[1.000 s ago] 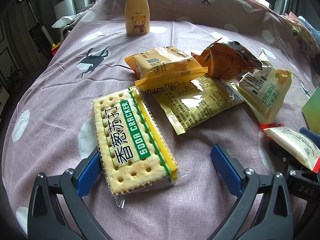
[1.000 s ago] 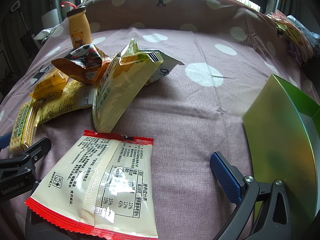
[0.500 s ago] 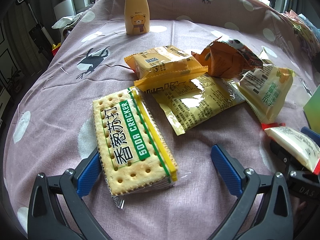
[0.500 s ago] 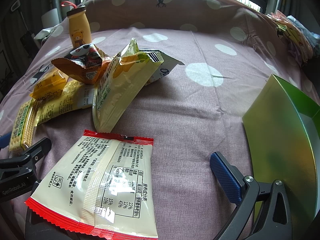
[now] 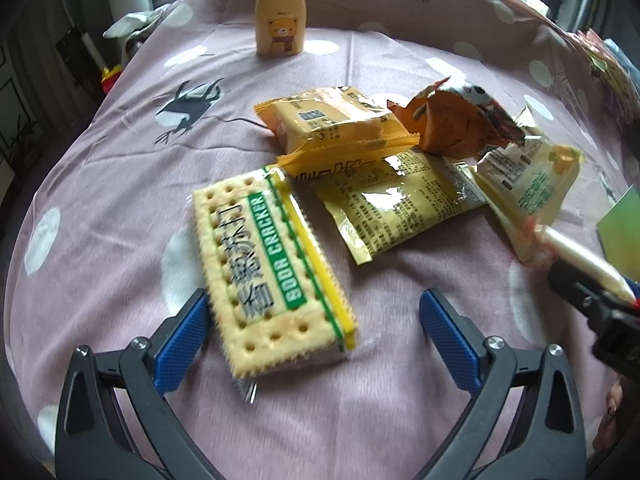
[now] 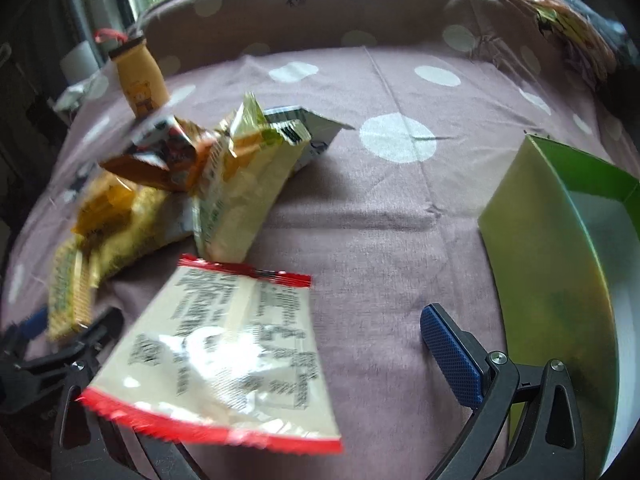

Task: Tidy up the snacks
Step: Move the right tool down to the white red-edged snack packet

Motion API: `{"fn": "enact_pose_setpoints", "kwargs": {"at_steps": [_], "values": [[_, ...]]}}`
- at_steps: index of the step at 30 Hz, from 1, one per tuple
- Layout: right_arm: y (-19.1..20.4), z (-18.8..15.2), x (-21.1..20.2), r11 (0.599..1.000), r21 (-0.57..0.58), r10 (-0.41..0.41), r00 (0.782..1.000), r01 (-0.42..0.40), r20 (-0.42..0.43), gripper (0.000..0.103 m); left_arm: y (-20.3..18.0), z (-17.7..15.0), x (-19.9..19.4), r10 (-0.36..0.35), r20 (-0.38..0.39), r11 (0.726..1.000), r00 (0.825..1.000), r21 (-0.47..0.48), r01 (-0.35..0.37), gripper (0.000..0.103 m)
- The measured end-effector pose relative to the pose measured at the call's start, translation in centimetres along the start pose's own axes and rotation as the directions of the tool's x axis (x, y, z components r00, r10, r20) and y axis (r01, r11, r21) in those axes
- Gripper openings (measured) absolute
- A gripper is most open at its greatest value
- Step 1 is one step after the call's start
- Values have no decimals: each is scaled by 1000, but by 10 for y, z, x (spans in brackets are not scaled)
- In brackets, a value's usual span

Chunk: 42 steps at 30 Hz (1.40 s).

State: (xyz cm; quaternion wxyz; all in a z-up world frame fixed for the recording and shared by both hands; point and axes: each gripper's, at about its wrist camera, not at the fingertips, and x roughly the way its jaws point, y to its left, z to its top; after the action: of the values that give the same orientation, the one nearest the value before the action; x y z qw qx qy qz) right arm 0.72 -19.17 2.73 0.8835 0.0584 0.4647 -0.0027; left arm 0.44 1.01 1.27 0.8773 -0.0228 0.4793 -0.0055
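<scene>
My left gripper (image 5: 316, 332) is open around the near end of a soda cracker pack (image 5: 272, 268) that lies on the mauve cloth; the left pad touches its edge. Behind it lie several yellow and orange snack packets (image 5: 340, 124). My right gripper (image 6: 256, 360) stands wide open, with a cream packet with red ends (image 6: 224, 352) resting across its left finger, tilted and lifted off the cloth. That packet also shows at the right edge of the left wrist view (image 5: 576, 252). A green box (image 6: 560, 264) stands open at the right.
A yellow bear bottle (image 5: 280, 8) stands at the back of the cloth-covered table (image 5: 100, 208). A pale green packet (image 6: 240, 200) leans among the pile (image 6: 132, 208). More packets (image 6: 568, 28) lie at the far right edge.
My right gripper has risen and swung with the cream packet, which has left the cloth. The left gripper has shifted slightly; the cracker pack stays put.
</scene>
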Motion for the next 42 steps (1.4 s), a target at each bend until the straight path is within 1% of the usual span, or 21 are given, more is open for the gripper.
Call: {"fn": "enact_pose_setpoints", "kwargs": {"at_steps": [2, 4, 5, 6, 7, 11, 14, 17, 18, 20, 21, 23, 25, 26, 28, 30, 34, 37, 39, 40, 42], "values": [[2, 0, -16, 999, 5, 32, 998, -32, 49, 103, 2, 2, -14, -10, 30, 1000, 999, -3, 10, 102], [5, 1, -33, 998, 6, 57, 993, -58, 101, 103, 7, 4, -33, -3, 90, 1000, 996, -15, 5, 102], [7, 1, -39, 997, 10, 73, 991, -75, 116, 103, 11, 6, -42, -11, 113, 999, 994, -33, 15, 102], [8, 2, -46, 995, 16, 94, 987, -97, 127, 103, 15, 7, -48, -23, 126, 998, 992, -53, 30, 102], [10, 3, -52, 993, 22, 114, 985, -118, 133, 103, 24, 9, -55, -48, 142, 994, 989, -90, 61, 102], [16, 10, -76, 987, 21, 156, 975, -161, 159, 103, 43, 13, -67, -98, 161, 979, 982, -165, 124, 102], [21, 25, -88, 985, 17, 169, 972, -174, 161, 103, 47, 17, -69, -117, 161, 971, 980, -191, 147, 102], [24, 40, -87, 979, 14, 201, 971, -204, 131, 103, 40, 16, -71, -154, 160, 964, 975, -191, 183, 102], [24, 44, -84, 980, 16, 196, 974, -199, 114, 103, 36, 16, -71, -169, 161, 963, 972, -185, 198, 102], [20, 43, -76, 984, 33, 168, 980, -172, 103, 103, 28, 14, -70, -189, 146, 962, 971, -171, 213, 101], [17, 40, -72, 984, 40, 170, 981, -175, 98, 103, 24, 13, -69, -195, 134, 963, 972, -163, 216, 100], [12, 32, -61, 976, 56, 205, 977, -208, 56, 103, 15, 9, -67, -216, 116, 962, 969, -145, 232, 98], [4, 24, -49, 967, 94, 235, 972, -235, 17, 102, 0, 5, -64, -256, 90, 958, 963, -110, 265, 98], [2, 21, -44, 966, 110, 234, 972, -233, -3, 102, -7, 4, -62, -266, 79, 958, 961, -93, 273, 97], [-2, 15, -39, 969, 126, 217, 976, -213, -25, 98, -18, 1, -59, -258, 60, 963, 964, -66, 261, 96], [-4, 12, -39, 973, 128, 196, 980, -191, -30, 96, -27, -2, -57, -241, 44, 969, 969, -45, 243, 95], [-9, 7, -44, 974, 126, 194, 981, -190, -20, 96, -35, -8, -50, -248, 7, 968, 969, -35, 248, 93], [-14, 3, -44, 971, 138, 201, 979, -197, -16, 95, -41, -11, -46, -260, -23, 966, 965, -24, 259, 85], [-15, 2, -37, 965, 148, 221, 975, -215, -29, 87, -46, -14, -44, -287, -44, 958, 957, -8, 287, 76], [-16, 1, -34, 961, 157, 234, 971, -226, -38, 84, -48, -15, -43, -305, -53, 952, 951, -9, 305, 75], [-20, 1, -28, 951, 188, 258, 964, -243, -58, 73, -51, -16, -43, -333, -60, 943, 941, -11, 333, 72]]}}
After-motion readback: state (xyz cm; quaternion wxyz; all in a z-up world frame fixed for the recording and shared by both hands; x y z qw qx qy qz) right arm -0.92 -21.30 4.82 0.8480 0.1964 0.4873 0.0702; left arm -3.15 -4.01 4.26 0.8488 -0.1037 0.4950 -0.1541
